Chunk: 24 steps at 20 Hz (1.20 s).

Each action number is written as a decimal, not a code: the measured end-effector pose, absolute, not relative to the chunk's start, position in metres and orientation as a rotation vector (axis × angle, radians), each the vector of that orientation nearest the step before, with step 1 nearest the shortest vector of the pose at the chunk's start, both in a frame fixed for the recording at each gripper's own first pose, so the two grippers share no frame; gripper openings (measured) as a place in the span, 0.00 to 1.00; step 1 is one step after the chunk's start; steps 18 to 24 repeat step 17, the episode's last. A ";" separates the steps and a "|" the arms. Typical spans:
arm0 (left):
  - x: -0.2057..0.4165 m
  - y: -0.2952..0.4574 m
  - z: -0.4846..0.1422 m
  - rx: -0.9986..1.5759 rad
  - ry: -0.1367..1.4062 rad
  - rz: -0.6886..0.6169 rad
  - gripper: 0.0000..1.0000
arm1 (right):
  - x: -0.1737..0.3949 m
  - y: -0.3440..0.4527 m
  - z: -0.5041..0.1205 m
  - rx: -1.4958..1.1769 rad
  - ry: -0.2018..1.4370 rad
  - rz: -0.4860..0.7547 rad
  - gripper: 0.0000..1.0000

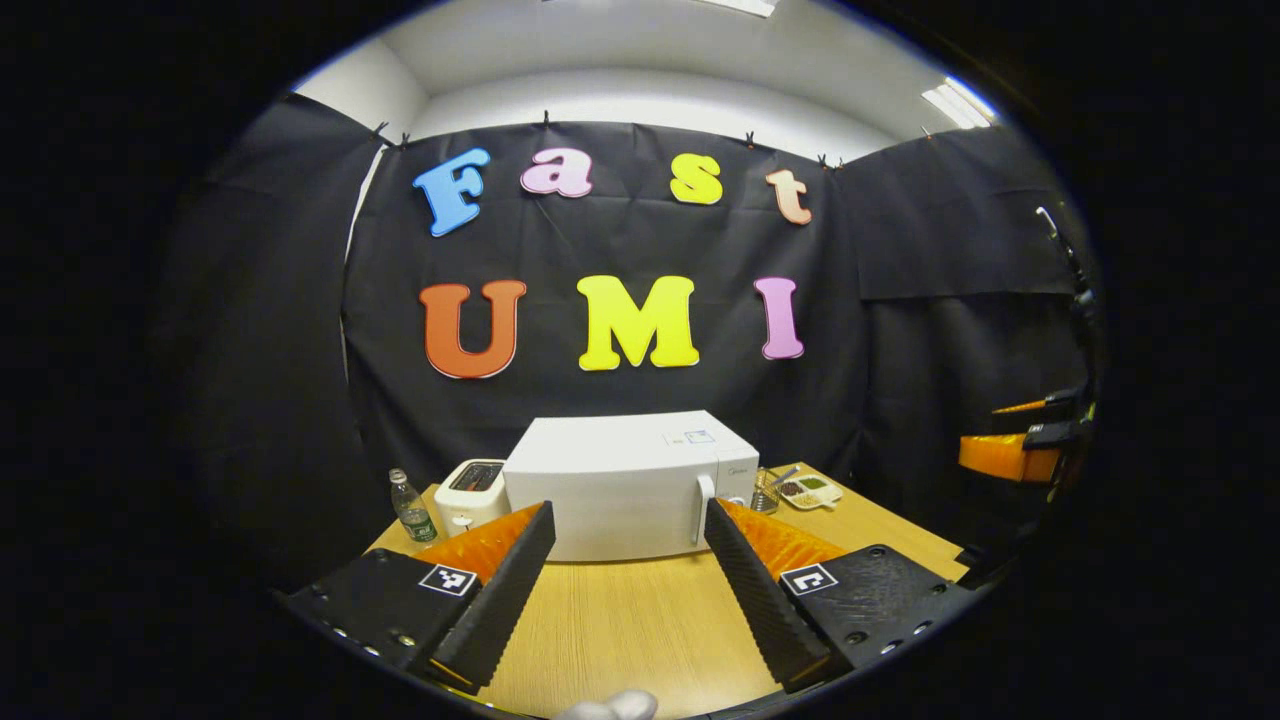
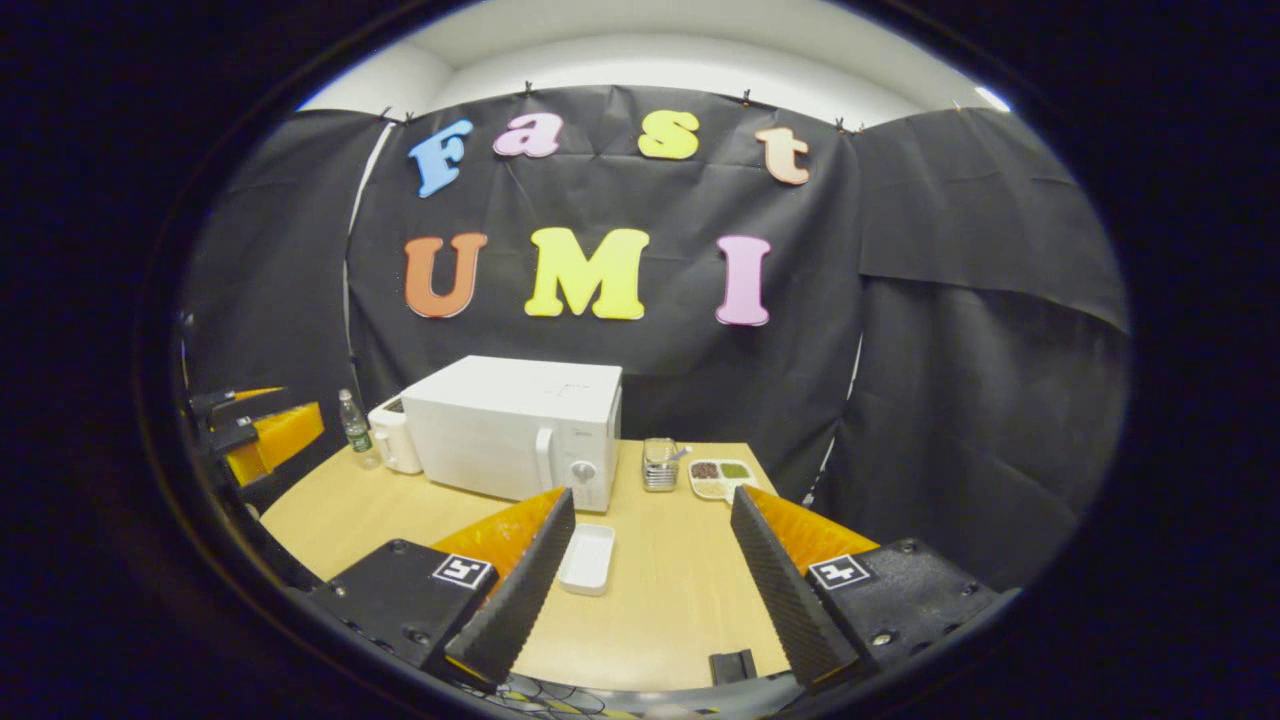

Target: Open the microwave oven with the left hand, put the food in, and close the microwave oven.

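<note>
A white microwave oven (image 1: pixel 625 485) (image 2: pixel 520 425) stands at the back of the wooden table (image 1: pixel 620 620), door shut, its vertical handle (image 1: pixel 703 508) (image 2: pixel 545 458) near the right side of the front. My left gripper (image 1: pixel 628 515) is open, held back from the oven and facing its door. My right gripper (image 2: pixel 650 505) is open too, above the table. A small white rectangular food tray (image 2: pixel 587 558) lies on the table just past the right gripper's left finger. At the far left edge of the right gripper view I see the left gripper (image 2: pixel 255 430).
A white toaster (image 1: pixel 470 492) and a small water bottle (image 1: pixel 411 507) stand left of the oven. To its right are a glass cup with utensils (image 2: pixel 660 464) and a divided dish of condiments (image 2: pixel 722 477). Black cloth walls close in the table.
</note>
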<state>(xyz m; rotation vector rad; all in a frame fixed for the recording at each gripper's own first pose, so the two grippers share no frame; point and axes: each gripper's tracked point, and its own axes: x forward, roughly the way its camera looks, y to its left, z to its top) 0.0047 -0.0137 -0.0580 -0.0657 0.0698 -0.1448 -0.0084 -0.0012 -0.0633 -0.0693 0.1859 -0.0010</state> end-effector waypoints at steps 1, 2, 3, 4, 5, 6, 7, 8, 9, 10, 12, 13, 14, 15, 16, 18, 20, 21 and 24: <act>-0.001 -0.010 -0.049 -0.072 0.065 -0.129 0.95 | -0.013 0.000 -0.058 -0.055 0.173 0.011 1.00; -0.007 -0.008 -0.038 -0.076 0.055 -0.120 0.95 | -0.015 0.001 -0.050 -0.040 0.156 0.014 1.00; -0.013 -0.005 -0.024 -0.085 0.031 -0.109 0.94 | -0.018 -0.002 -0.044 -0.028 0.144 0.012 1.00; -0.016 -0.002 -0.014 -0.087 0.021 -0.096 0.94 | -0.021 -0.003 -0.041 -0.015 0.133 0.013 1.00; -0.018 0.001 -0.009 -0.087 0.020 -0.079 0.94 | -0.021 -0.003 -0.036 -0.001 0.128 0.015 0.94; -0.023 0.004 -0.005 -0.079 0.022 -0.064 0.94 | -0.022 -0.003 -0.032 0.013 0.118 0.018 1.00; -0.026 0.007 0.000 -0.078 0.016 -0.050 0.94 | -0.021 -0.003 -0.029 0.021 0.112 0.019 1.00; -0.029 0.007 0.006 -0.079 0.005 -0.047 0.94 | -0.019 -0.004 -0.028 0.020 0.105 0.019 1.00; -0.031 0.007 0.008 -0.078 0.002 -0.039 0.94 | -0.018 -0.005 -0.026 0.021 0.100 0.017 0.93; -0.033 0.008 0.009 -0.076 0.001 -0.034 0.94 | -0.018 -0.003 -0.025 0.022 0.098 0.023 1.00; -0.034 0.009 0.011 -0.074 0.001 -0.029 0.94 | -0.018 0.000 -0.021 0.022 0.087 0.032 0.93; -0.035 0.009 0.009 -0.072 0.007 -0.028 0.94 | -0.019 0.002 -0.018 0.019 0.079 0.034 0.93; -0.035 0.011 0.009 -0.070 0.007 -0.023 0.94 | -0.019 0.001 -0.015 0.016 0.069 0.036 0.93; -0.035 0.011 0.008 -0.069 0.012 -0.022 0.94 | -0.019 0.003 -0.011 0.013 0.060 0.038 1.00; -0.036 0.012 0.007 -0.066 0.013 -0.021 0.94 | -0.019 0.004 -0.008 0.009 0.051 0.041 0.93; -0.037 0.012 0.009 -0.063 0.008 -0.020 0.94 | -0.019 0.004 -0.005 0.009 0.046 0.041 0.93; -0.037 0.012 0.009 -0.063 0.008 -0.020 0.94 | -0.019 0.004 -0.005 0.009 0.046 0.041 0.93; -0.037 0.012 0.009 -0.063 0.008 -0.020 0.94 | -0.019 0.004 -0.005 0.009 0.046 0.041 0.93; -0.037 0.012 0.009 -0.063 0.008 -0.020 0.94 | -0.019 0.004 -0.005 0.009 0.046 0.041 0.93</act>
